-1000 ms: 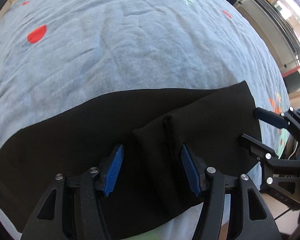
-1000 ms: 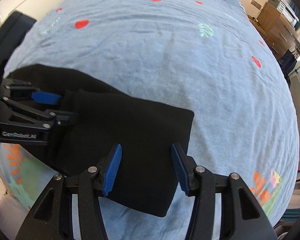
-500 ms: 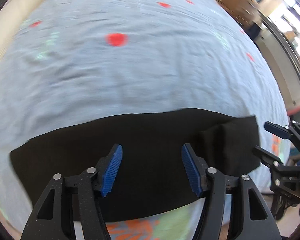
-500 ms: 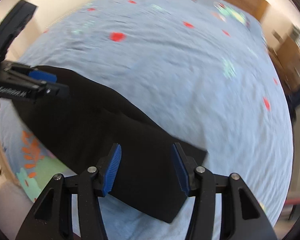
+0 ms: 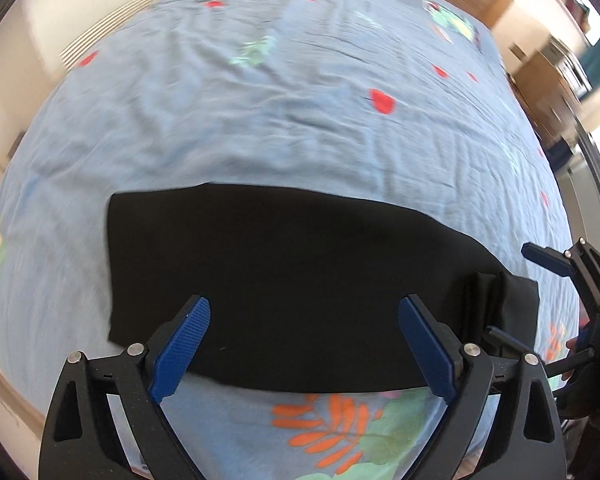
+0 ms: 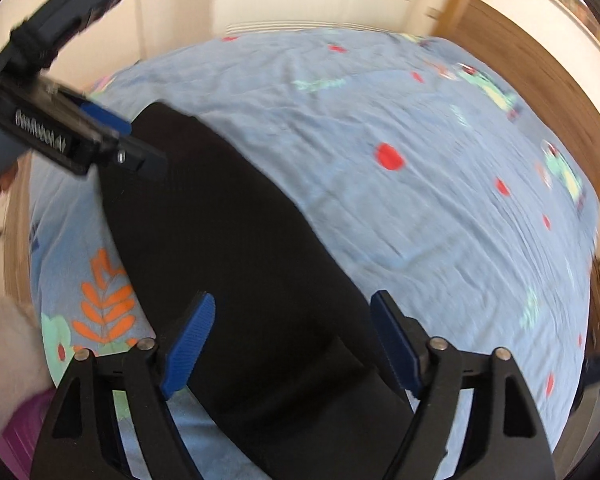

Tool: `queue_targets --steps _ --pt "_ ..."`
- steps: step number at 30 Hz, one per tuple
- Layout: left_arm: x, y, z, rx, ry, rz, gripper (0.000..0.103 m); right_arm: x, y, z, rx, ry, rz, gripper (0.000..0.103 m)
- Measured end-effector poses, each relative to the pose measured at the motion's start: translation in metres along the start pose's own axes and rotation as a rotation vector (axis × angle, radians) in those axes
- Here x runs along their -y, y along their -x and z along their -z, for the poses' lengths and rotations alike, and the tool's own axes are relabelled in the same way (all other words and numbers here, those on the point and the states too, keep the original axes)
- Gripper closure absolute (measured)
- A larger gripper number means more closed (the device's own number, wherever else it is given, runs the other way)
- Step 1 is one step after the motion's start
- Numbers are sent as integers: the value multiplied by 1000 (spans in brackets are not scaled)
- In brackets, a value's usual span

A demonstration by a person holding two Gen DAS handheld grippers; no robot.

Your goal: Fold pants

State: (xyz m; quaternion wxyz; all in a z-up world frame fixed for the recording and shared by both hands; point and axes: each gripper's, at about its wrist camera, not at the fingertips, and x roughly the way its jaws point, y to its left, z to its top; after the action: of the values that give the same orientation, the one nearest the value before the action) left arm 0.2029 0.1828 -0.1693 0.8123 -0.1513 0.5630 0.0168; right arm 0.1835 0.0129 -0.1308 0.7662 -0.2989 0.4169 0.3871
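The black pants [image 5: 300, 280] lie flat on the blue bedspread [image 5: 280, 120] as a long folded strip, with a bunched fold at the right end [image 5: 484, 300]. My left gripper [image 5: 304, 340] is open and empty, held above the strip's near edge. My right gripper [image 6: 292, 340] is open and empty above the right end of the pants [image 6: 240, 260]. The right gripper also shows at the right edge of the left wrist view [image 5: 572, 300]. The left gripper shows at the upper left of the right wrist view [image 6: 112, 140].
The bedspread has red dots, green shapes and an orange leaf print [image 5: 324, 428] near the front edge. A wooden headboard [image 6: 540, 80] and white wall lie beyond the bed. Wooden furniture [image 5: 552, 76] stands to the right.
Both grippers have pulled back and up from the pants and swung to the left. The whole folded strip has come into view, with its left end now visible.
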Motion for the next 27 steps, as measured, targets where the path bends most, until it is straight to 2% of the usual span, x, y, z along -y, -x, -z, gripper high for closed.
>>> queue_targets --steps 3,8,12,16,21,24,27 --pt "-19 1 5 16 78 -17 5 -10 -13 -3 -25 80 -15 0" --pt "-58 -2 15 15 232 -40 5 -23 -21 -2 -36 144 -46 0" --pt "-95 0 26 41 366 -37 5 -30 -26 -2 -44 189 -40 0" --pt "-120 -1 31 55 447 -45 5 -36 -33 0 -55 243 -38 0" --pt "-143 -6 38 79 513 17 5 -46 -44 6 -76 321 -23 0" --pt "-150 -6 43 117 533 73 5 -45 -50 7 -99 285 -49 0" --pt "-150 -7 45 119 515 140 5 -42 -57 7 -118 247 -61 0"
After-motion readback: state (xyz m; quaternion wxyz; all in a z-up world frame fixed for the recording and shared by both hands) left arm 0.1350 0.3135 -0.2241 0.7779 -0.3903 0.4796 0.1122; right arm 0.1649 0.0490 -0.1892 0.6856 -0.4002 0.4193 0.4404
